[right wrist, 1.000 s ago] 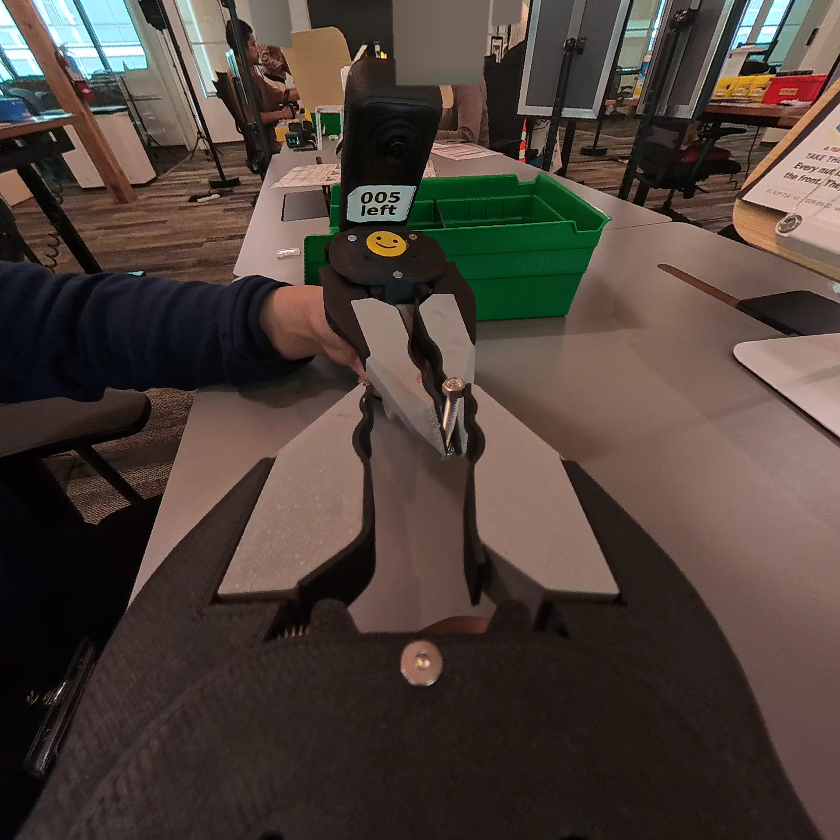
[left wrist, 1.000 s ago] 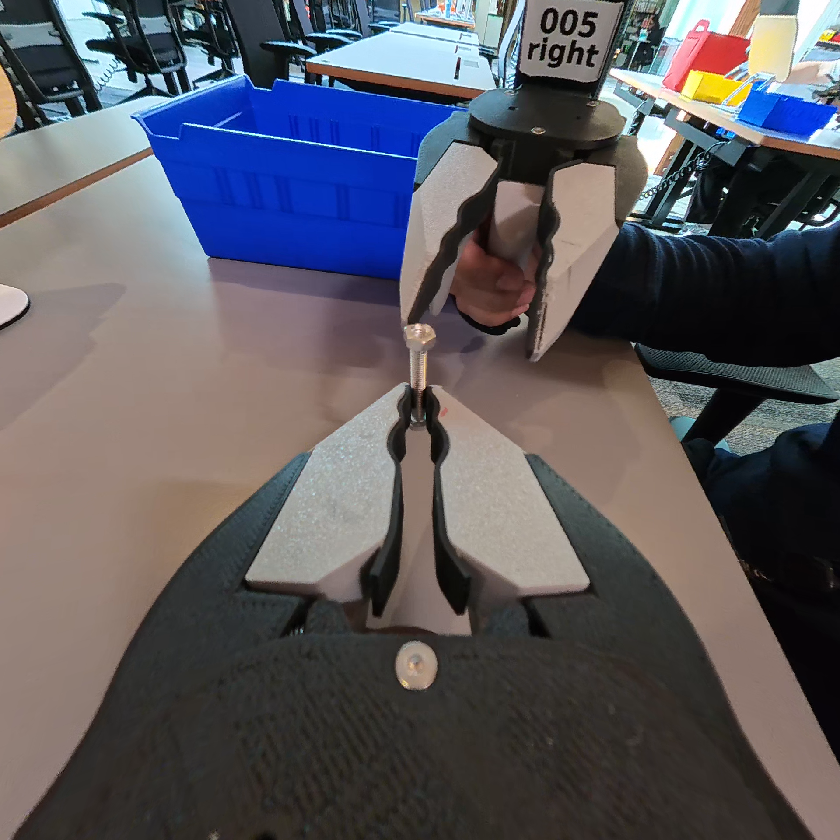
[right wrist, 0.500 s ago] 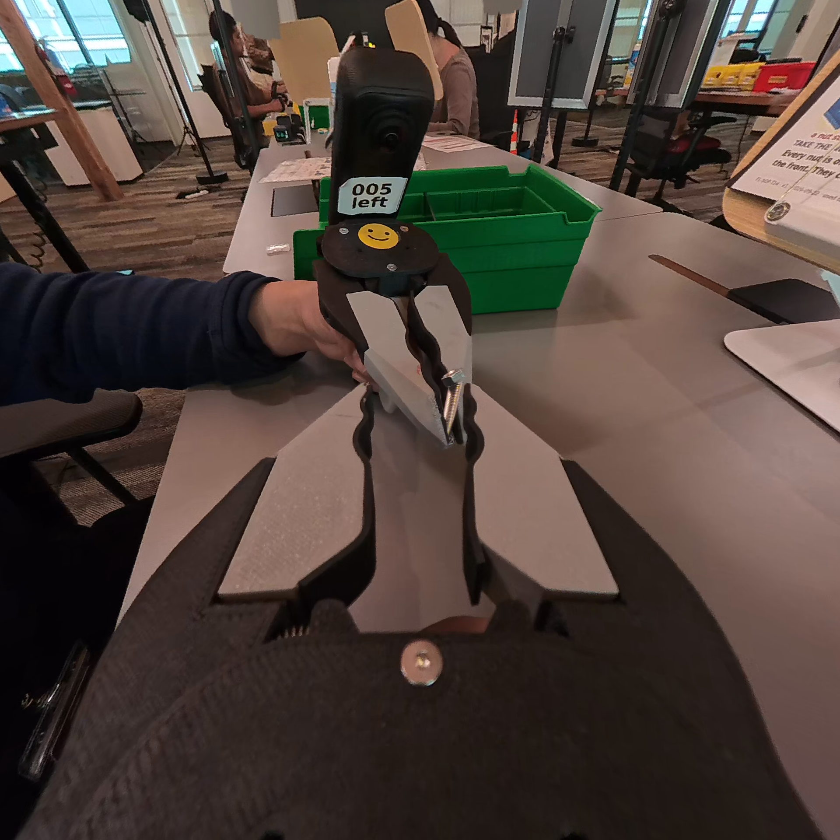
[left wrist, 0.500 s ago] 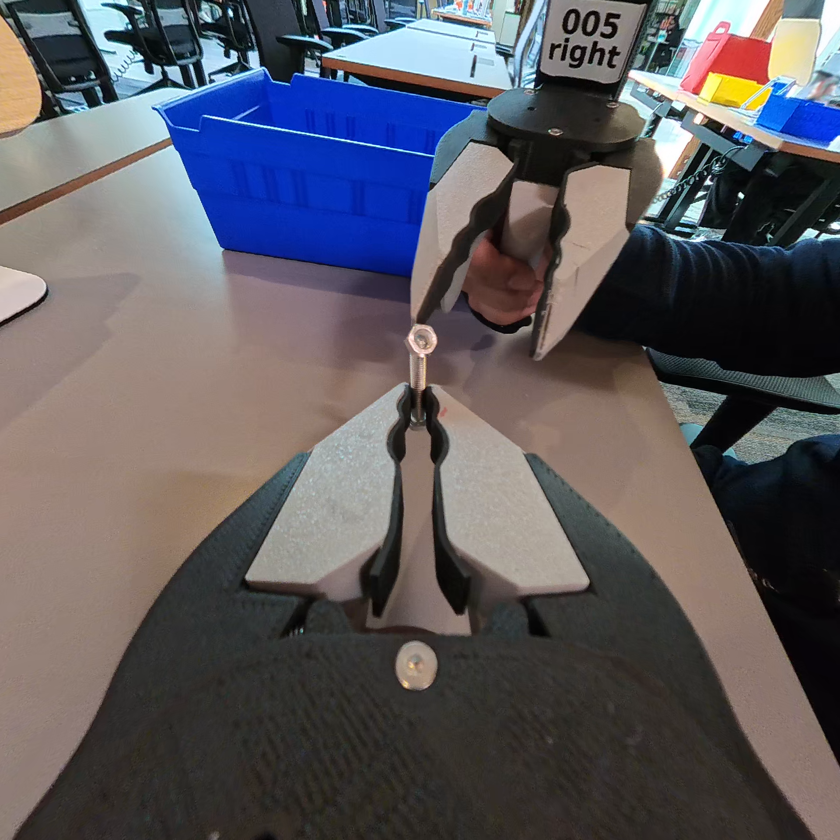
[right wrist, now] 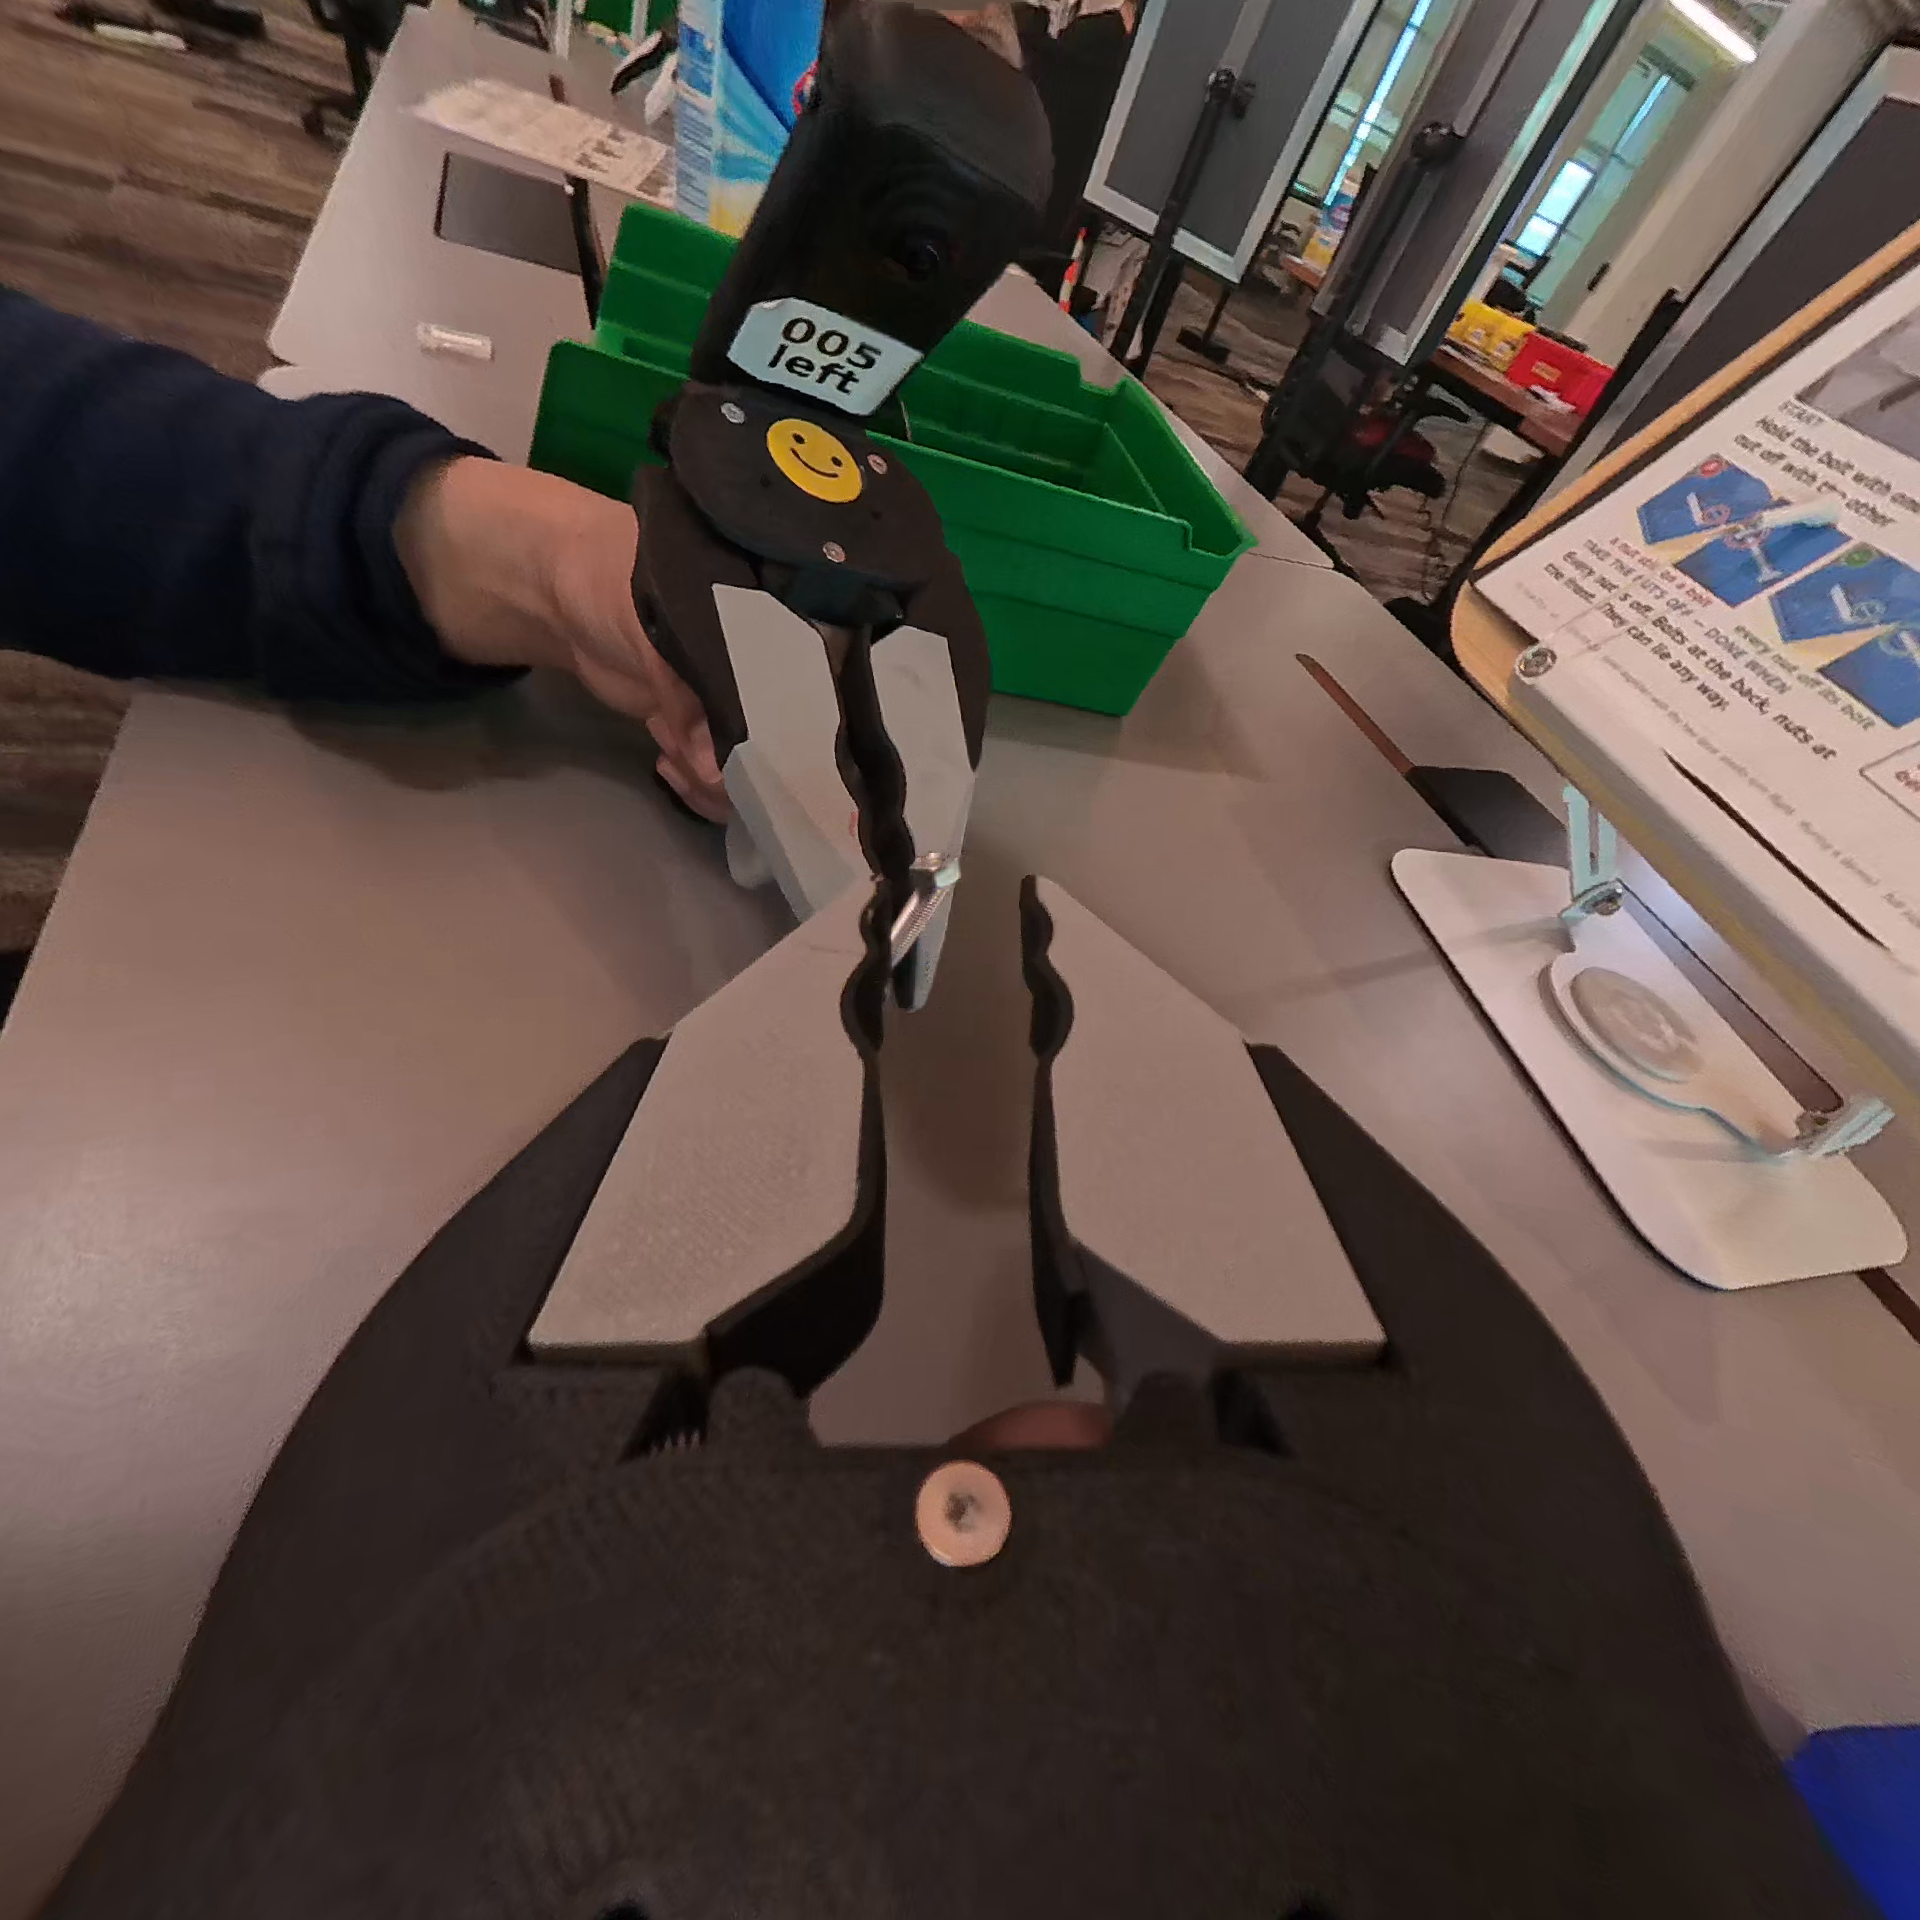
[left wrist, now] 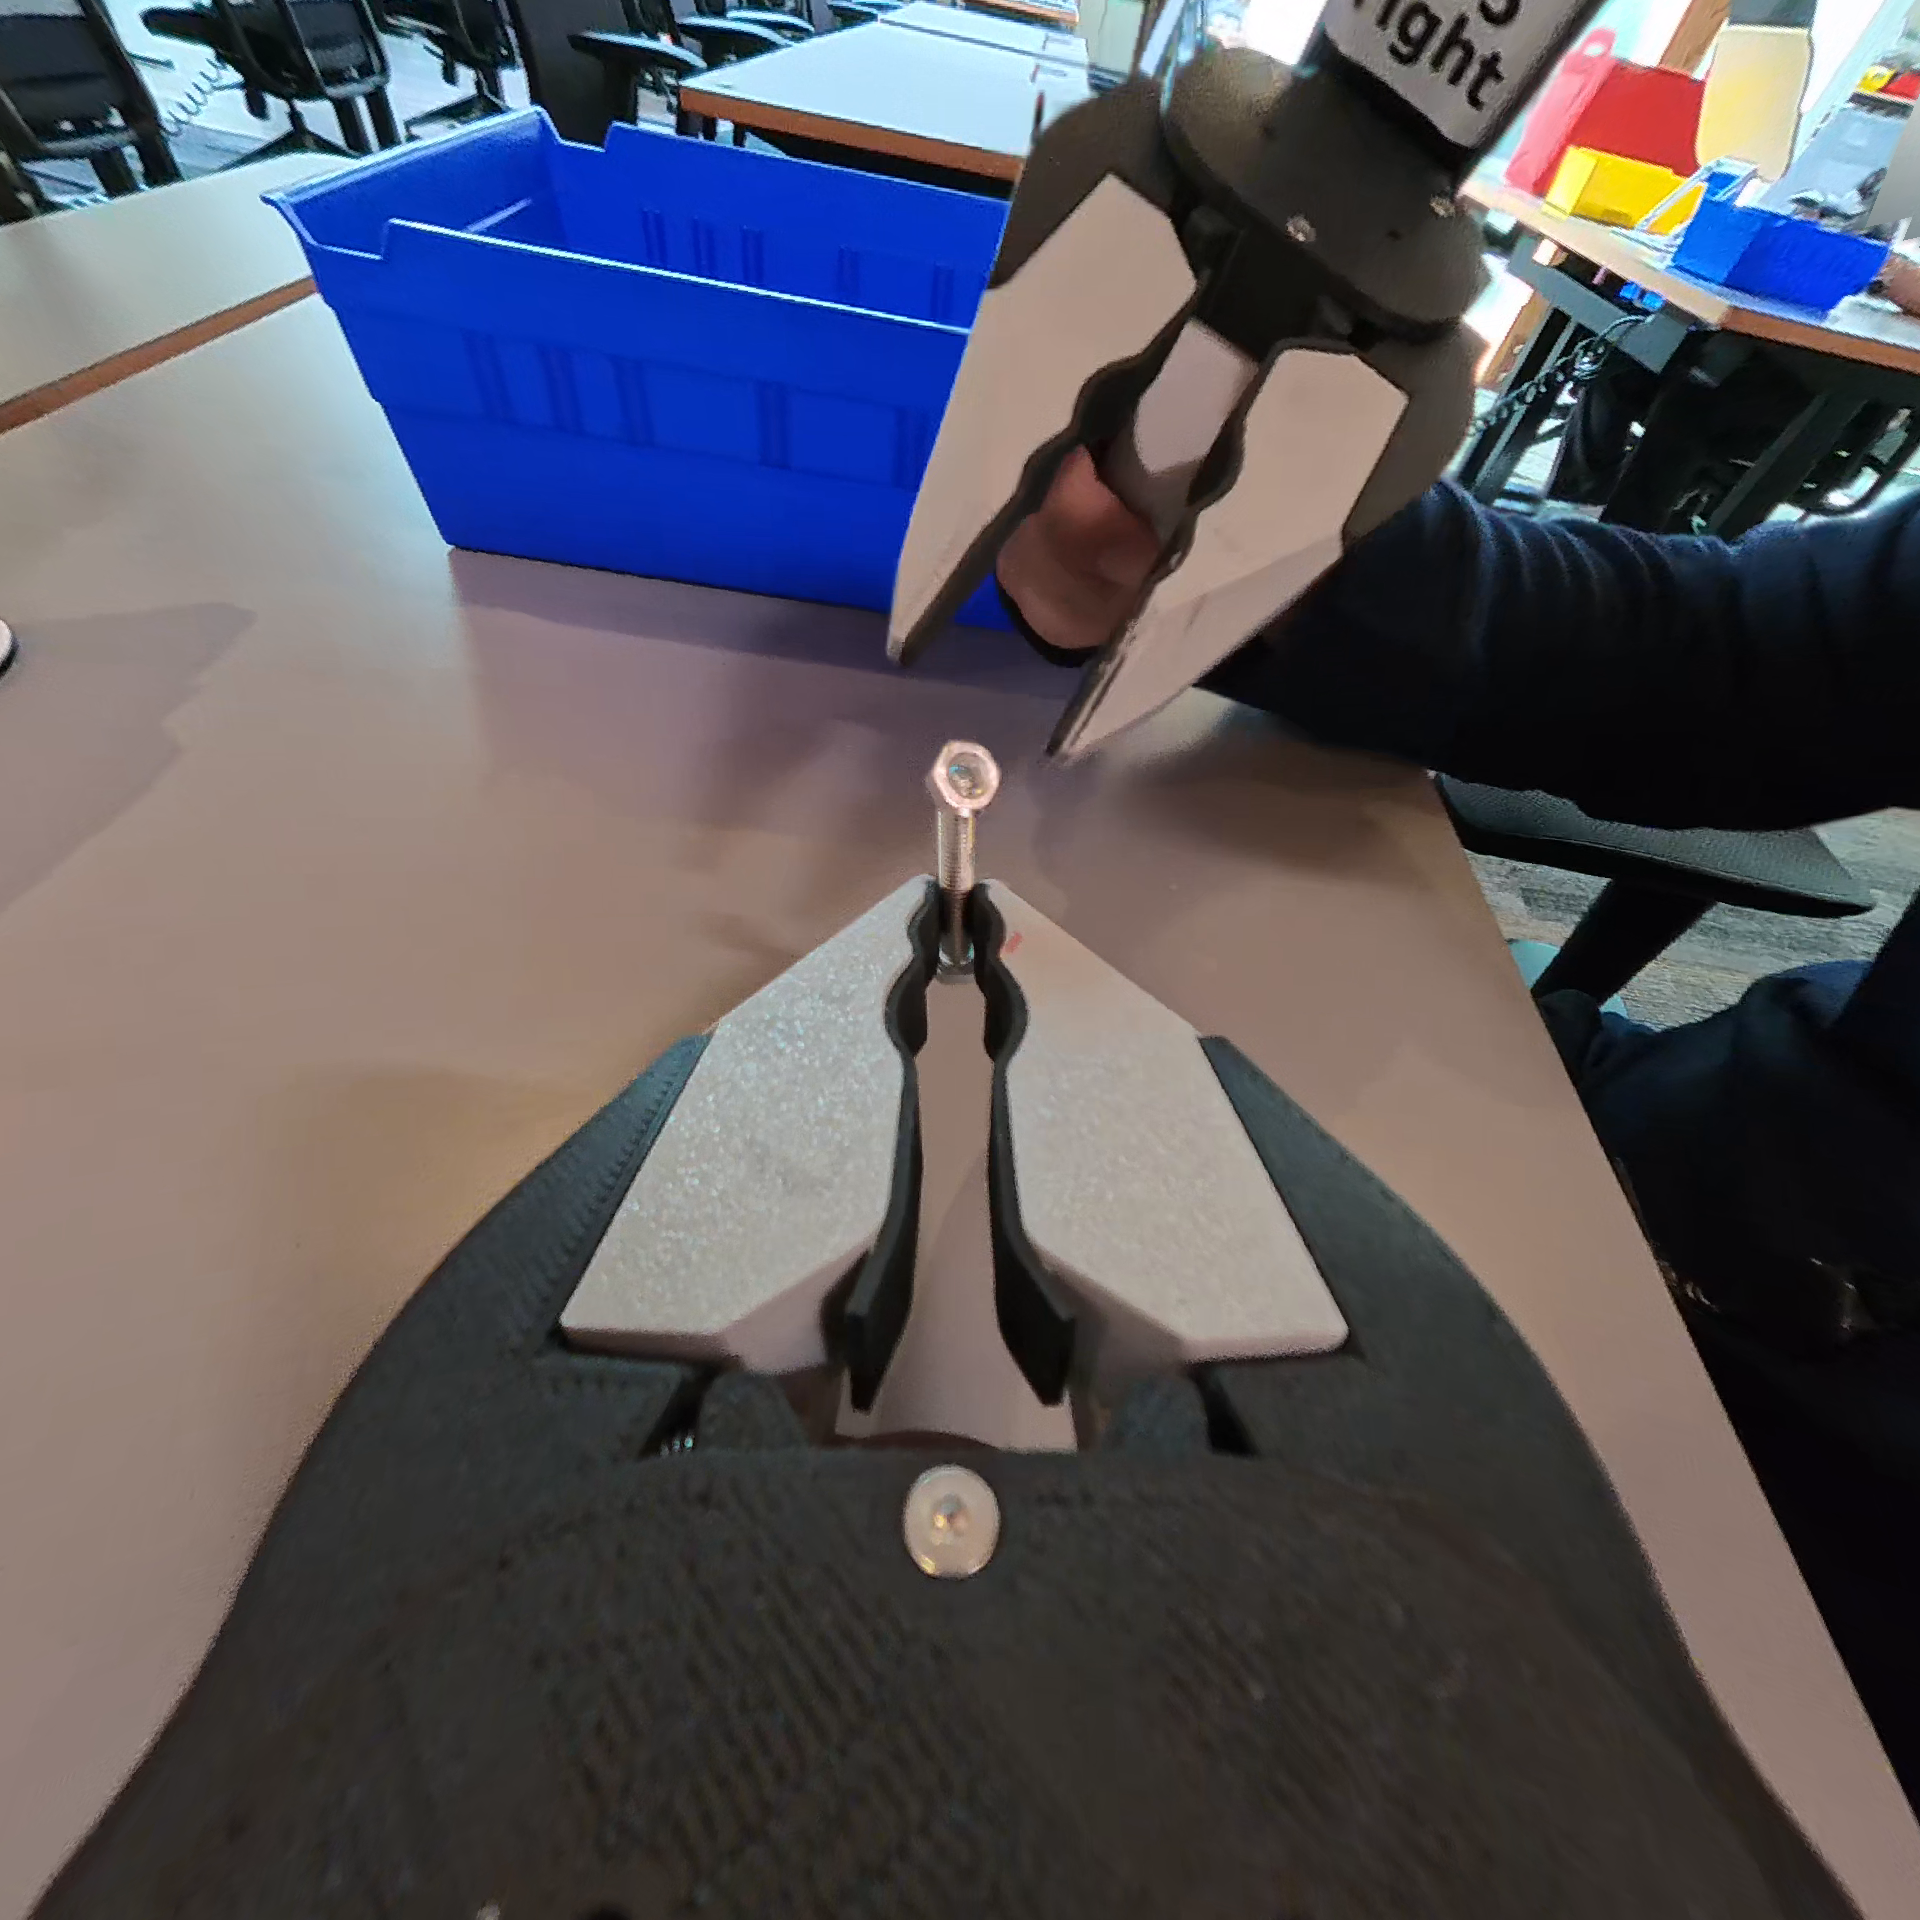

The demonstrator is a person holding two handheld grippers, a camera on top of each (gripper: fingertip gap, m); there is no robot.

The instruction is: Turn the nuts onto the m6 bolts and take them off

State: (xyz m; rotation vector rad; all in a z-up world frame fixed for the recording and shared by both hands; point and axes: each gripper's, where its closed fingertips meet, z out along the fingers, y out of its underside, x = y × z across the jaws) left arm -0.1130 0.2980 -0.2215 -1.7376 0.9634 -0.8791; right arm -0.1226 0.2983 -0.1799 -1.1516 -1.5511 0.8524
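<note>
One bolt (left wrist: 958,831) between left jaws.

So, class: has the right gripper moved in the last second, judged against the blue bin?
Yes. In the left wrist view the right gripper has shifted rightward off the blue bin, away from the bolt head, jaws open.

Left gripper (left wrist: 958,925): jaws closed on lower shank of bolt (left wrist: 962,821), hex head up and tilted toward camera. Right gripper (left wrist: 987,701): jaws apart, tips just beyond the bolt head, not touching. Blue bin (left wrist: 665,416) toward far edge of table (left wrist: 416,883). Dark sleeve (left wrist: 1579,644) over right edge.
</note>
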